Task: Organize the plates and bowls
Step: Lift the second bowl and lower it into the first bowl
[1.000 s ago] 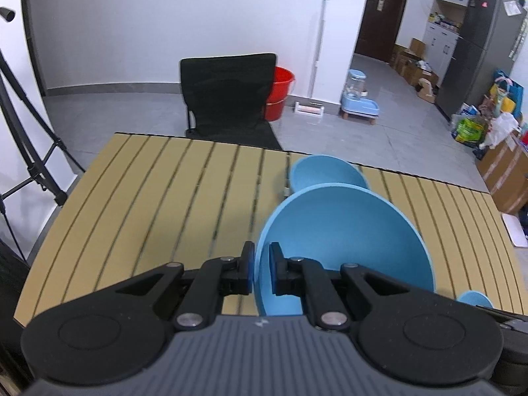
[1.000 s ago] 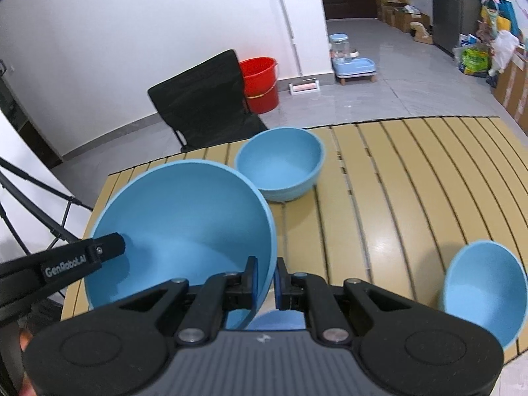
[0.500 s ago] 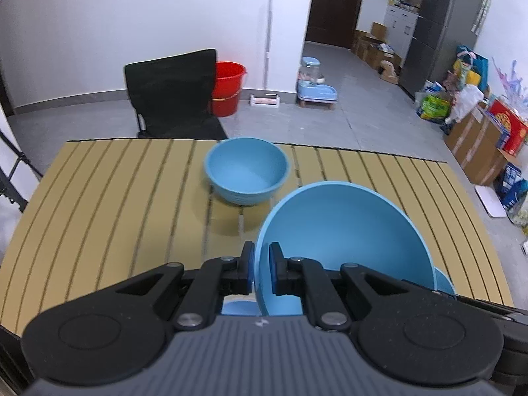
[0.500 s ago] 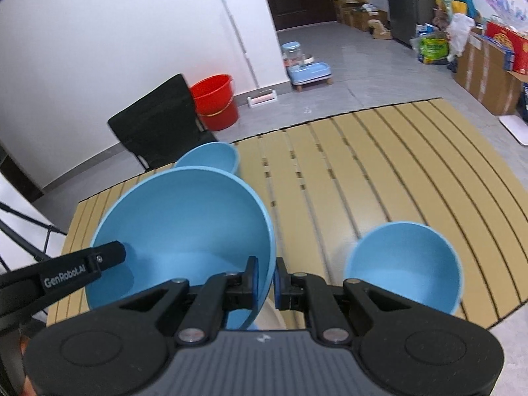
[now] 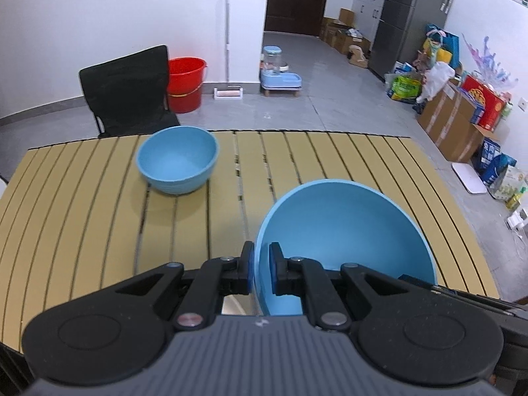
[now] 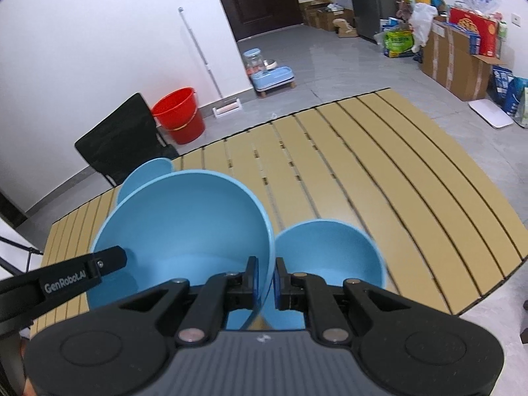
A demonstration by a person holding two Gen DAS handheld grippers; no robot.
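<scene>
A home living space, as we read it.
We note a fridge (image 5: 409, 16), pet feeder (image 5: 279, 74), red bucket (image 5: 184, 84), stacked boxes (image 5: 458, 125), folding chair (image 5: 127, 90).

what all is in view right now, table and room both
large bowl: 1, blue, held above the table by its rim on both sides
medium bowl: 1, blue, upright on the table's far side near the chair
small bowl: 1, blue, on the table's near edge beside the large bowl
table: 1, tan slats
chair: 1, black, behind the table
bucket: 1, red, by the wall
pet feeder: 1, light blue, on the floor
fridge: 1, dark, far right
cardboard boxes: several, brown, right wall
left gripper: shut on the large bowl's rim
right gripper: shut on the opposite rim
</scene>
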